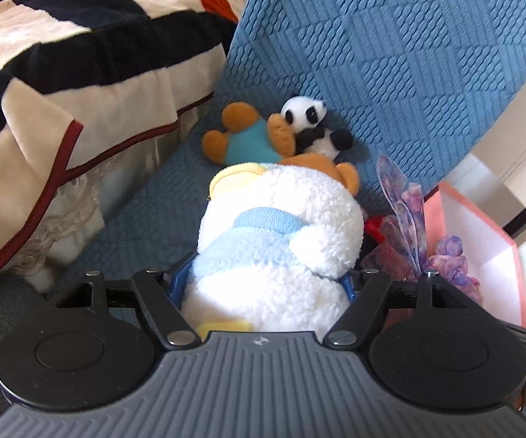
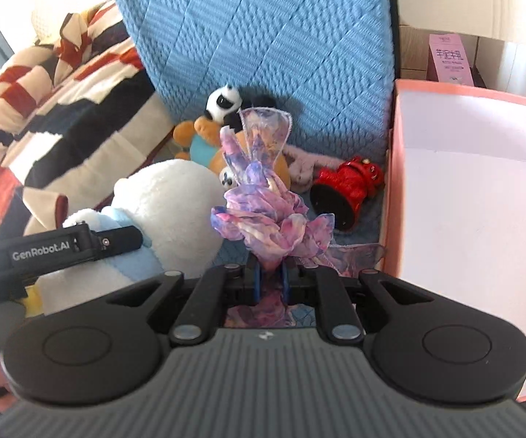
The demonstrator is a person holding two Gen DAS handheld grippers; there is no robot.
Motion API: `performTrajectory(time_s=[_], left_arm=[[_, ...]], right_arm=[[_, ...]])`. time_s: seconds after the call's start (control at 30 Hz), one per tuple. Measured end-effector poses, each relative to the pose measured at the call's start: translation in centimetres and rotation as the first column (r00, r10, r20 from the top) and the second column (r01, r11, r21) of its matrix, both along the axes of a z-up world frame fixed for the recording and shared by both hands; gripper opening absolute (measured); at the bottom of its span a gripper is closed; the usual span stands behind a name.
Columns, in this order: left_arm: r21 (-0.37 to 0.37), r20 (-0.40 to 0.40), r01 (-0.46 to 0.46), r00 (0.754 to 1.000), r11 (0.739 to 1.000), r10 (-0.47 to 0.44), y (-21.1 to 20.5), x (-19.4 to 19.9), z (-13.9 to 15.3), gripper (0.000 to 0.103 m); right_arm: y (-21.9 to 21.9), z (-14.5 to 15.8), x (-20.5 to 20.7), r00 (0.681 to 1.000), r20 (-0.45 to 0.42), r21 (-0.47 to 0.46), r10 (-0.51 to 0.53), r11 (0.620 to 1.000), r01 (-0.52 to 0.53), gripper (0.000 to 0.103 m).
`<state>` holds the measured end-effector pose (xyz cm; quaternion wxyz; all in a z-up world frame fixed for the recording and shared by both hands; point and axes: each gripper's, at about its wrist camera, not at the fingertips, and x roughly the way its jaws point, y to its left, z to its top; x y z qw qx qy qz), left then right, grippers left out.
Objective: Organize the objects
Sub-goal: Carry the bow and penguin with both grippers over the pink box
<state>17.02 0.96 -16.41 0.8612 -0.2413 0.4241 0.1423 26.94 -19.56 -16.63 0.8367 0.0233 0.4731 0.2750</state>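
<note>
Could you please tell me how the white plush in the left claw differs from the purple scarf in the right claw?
The white plush is bulky and fluffy, white with pale blue bands; the purple scarf is thin, sheer fabric mottled purple and pink. The plush fills the left claw, its fingers set wide; the scarf is pinched in the right claw, its fingers nearly together. The scarf sits nearer the pink box. Both are soft and gripped.
</note>
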Motion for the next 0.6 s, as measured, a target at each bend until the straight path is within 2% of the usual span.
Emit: performTrajectory(time_s=[0.17, 0.27, 0.6], left_arm=[[0.016, 0.016, -0.007, 1.0, 1.0, 0.006, -1.9, 1.4, 2.3, 0.076], [-0.01, 0.055, -0.004, 0.998, 1.0, 0.004, -2.8, 1.8, 4.1, 0.076], [-0.009, 0.162, 0.08, 0.984, 0.997, -0.077, -8.4, 4.3, 9.2, 0.076]], right_arm=[[-1.9, 2.2, 0.9, 1.0, 0.011, 0.003, -0.005, 1.0, 0.005, 0.015], [-3.1, 3.7, 1.6, 1.0, 0.025, 0.016, -0.015, 1.0, 0.015, 0.015], [-6.5, 7.3, 4.2, 0.996, 0.071, 0.032, -0.058, 0.998, 0.055, 0.015]])
